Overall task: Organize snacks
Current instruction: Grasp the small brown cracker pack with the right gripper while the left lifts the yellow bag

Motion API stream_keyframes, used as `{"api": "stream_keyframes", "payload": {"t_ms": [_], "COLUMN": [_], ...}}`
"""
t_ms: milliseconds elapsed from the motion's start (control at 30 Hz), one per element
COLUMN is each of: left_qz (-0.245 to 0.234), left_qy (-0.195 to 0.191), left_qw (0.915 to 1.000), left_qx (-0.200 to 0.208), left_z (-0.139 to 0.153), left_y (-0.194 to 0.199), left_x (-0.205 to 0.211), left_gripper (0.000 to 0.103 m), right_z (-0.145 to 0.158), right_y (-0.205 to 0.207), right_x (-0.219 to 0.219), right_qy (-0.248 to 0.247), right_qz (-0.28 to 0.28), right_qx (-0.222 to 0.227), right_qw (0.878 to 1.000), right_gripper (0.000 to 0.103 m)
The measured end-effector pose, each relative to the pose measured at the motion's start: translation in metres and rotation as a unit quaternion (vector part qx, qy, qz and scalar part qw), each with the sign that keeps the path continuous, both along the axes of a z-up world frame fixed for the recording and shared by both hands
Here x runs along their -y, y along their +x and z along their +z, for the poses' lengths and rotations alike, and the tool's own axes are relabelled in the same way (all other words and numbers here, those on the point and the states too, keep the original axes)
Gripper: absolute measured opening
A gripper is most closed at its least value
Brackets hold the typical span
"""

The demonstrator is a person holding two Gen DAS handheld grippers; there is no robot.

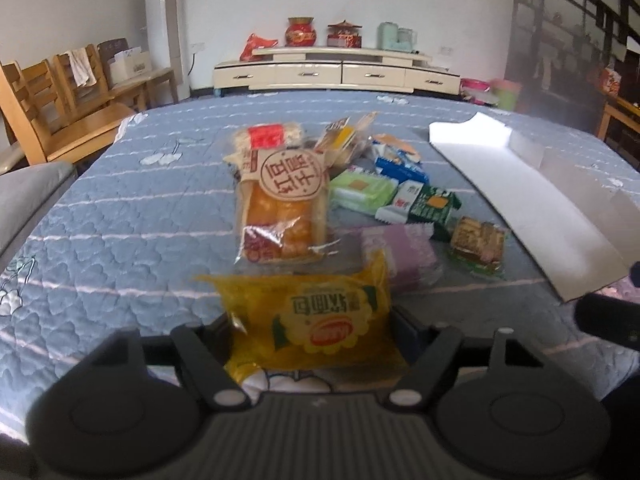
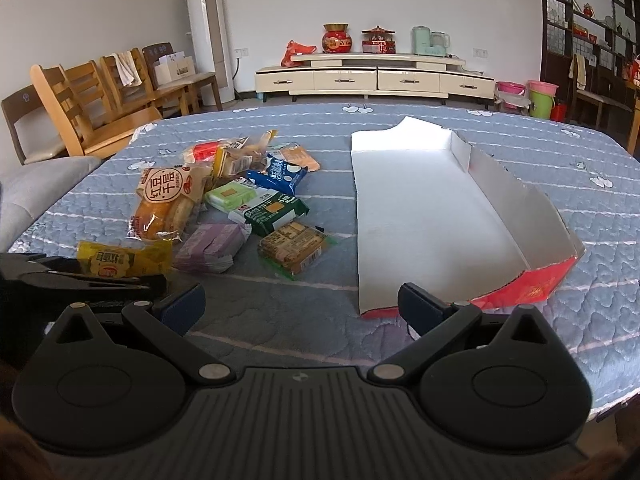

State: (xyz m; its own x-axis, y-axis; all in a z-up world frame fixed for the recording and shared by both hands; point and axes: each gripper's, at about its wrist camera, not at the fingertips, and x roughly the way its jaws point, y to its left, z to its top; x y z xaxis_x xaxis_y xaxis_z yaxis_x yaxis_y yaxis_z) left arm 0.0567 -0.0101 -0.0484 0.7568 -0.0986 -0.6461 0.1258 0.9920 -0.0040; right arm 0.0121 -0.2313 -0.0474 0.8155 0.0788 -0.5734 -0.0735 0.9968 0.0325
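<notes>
A blue quilted table [image 2: 280, 320] fills the frame; a white cardboard tray [image 2: 420, 216] lies right of centre. Your left gripper [image 1: 312, 332] clamps a yellow bread packet [image 1: 320, 320] at lower centre, before the snack pile [image 2: 240, 204]. Your right gripper [image 2: 300, 308] gapes wide.

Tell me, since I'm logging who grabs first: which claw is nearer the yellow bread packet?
Left. The left claw has the yellow bread packet between its fingers; the right claw hangs open, off beside the white box.
</notes>
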Motion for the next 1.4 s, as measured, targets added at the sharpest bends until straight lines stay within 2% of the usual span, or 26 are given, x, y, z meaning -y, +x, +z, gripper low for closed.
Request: {"api": "stream_keyframes", "payload": {"t_ms": [200, 367, 433, 600, 767, 867, 900, 967, 1033, 1100, 1133, 1400], "left_qz": [0.004, 0.014, 0.016, 0.022, 0.022, 0.021, 0.021, 0.022, 0.022, 0.022, 0.022, 0.022], "left_qy": [-0.006, -0.007, -0.008, -0.010, -0.013, -0.014, -0.015, -0.016, -0.017, -0.017, -0.017, -0.020], "left_qw": [0.9999, 0.9997, 0.9996, 0.9995, 0.9995, 0.9995, 0.9994, 0.9994, 0.9994, 0.9994, 0.9993, 0.9990], "left_qx": [0.011, 0.018, 0.020, 0.021, 0.021, 0.021, 0.021, 0.020, 0.020, 0.023, 0.023, 0.032], "left_z": [0.012, 0.020, 0.022, 0.025, 0.025, 0.025, 0.025, 0.024, 0.025, 0.026, 0.027, 0.036], "left_y": [-0.002, 0.002, 0.003, 0.006, 0.010, 0.014, 0.016, 0.018, 0.018, 0.018, 0.018, 0.012], "left_x": [-0.004, -0.007, -0.008, -0.012, -0.013, -0.012, -0.012, -0.011, -0.009, -0.006, -0.006, -0.002], "left_gripper": [0.076, 0.076, 0.076, 0.076, 0.076, 0.076, 0.076, 0.076, 0.076, 0.076, 0.076, 0.076], "right_z": [0.001, 0.006, 0.007, -0.003, -0.014, -0.022, -0.024, -0.025, -0.023, -0.024, -0.023, -0.011], "right_y": [0.007, 0.029, 0.042, 0.082, 0.116, 0.132, 0.136, 0.138, 0.139, 0.138, 0.135, 0.101], "right_x": [0.000, 0.006, 0.004, 0.001, 0.001, 0.002, 0.002, -0.002, -0.003, -0.001, -0.002, 0.005], "right_qy": [-0.018, -0.014, -0.027, -0.041, -0.063, -0.065, -0.065, -0.077, -0.076, -0.081, -0.083, -0.032], "right_qz": [0.015, 0.028, 0.046, 0.108, 0.143, 0.165, 0.177, 0.188, 0.187, 0.184, 0.183, 0.145], "right_qx": [0.002, -0.003, -0.004, -0.049, -0.092, -0.118, -0.127, -0.123, -0.120, -0.112, -0.108, -0.067], "right_qw": [1.000, 1.000, 0.999, 0.992, 0.983, 0.977, 0.974, 0.971, 0.972, 0.973, 0.974, 0.987], "right_gripper": [0.103, 0.103, 0.103, 0.103, 0.103, 0.087, 0.088, 0.088, 0.082, 0.069, 0.066, 0.060]}}
